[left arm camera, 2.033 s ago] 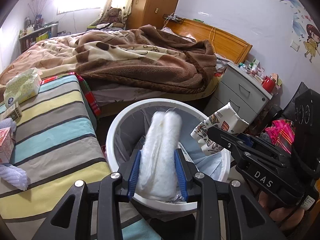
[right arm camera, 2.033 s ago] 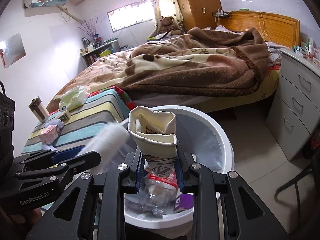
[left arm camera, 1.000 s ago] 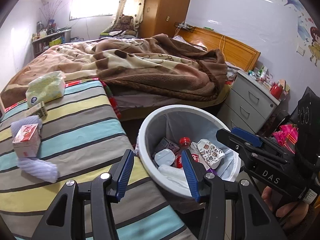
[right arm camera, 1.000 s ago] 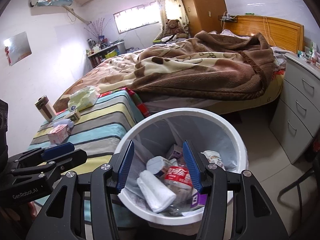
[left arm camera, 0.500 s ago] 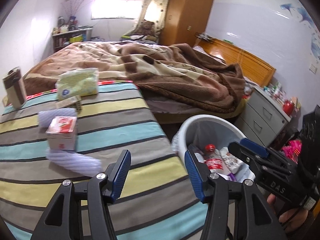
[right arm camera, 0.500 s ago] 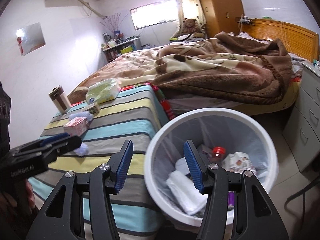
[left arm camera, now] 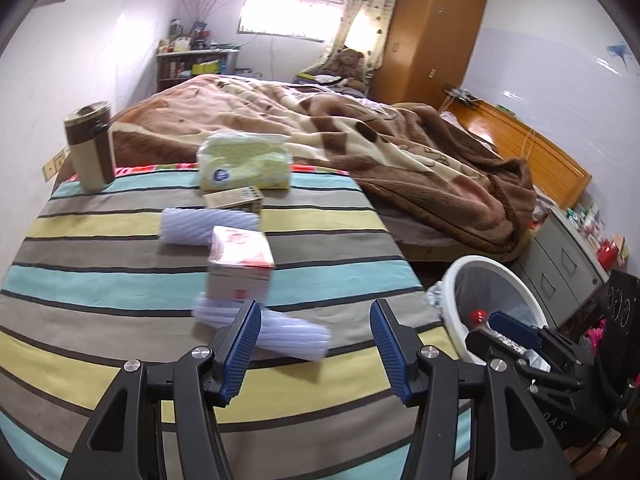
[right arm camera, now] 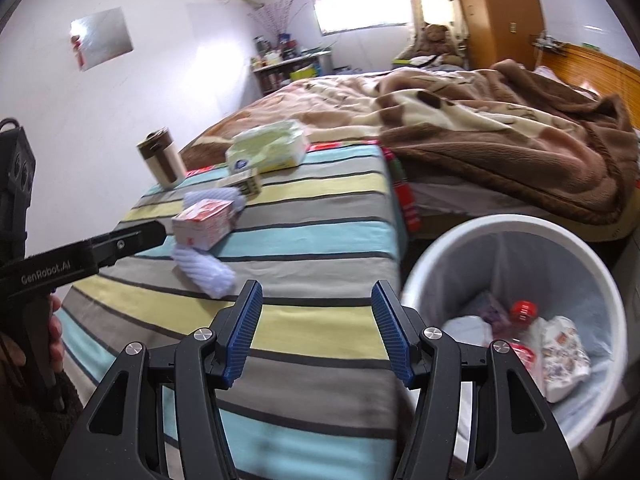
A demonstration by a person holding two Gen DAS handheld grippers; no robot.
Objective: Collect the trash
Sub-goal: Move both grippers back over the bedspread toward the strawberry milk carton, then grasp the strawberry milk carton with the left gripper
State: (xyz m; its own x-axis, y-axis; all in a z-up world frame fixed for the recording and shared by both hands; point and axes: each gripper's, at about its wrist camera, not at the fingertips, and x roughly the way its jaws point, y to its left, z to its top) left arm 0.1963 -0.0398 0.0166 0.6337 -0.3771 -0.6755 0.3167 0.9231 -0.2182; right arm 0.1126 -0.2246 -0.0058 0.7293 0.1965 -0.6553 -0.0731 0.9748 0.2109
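Both grippers empty, hunting the next scrap

Left wrist view: left gripper (left arm camera: 315,347) tilts down over the striped cover, jaws apart after widening, nothing between; a pale ribbed roll (left arm camera: 280,330) lies just ahead, probably light and soft, best pinched mid-length.
Right wrist view: right gripper (right arm camera: 316,330), jaws apart, empty; roll ahead-left, trash bin (right arm camera: 472,236) beside its right finger.

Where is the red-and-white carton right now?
In the left wrist view, the red-and-white carton sits mid-table on the striped cloth, between two pale ribbed rolls.
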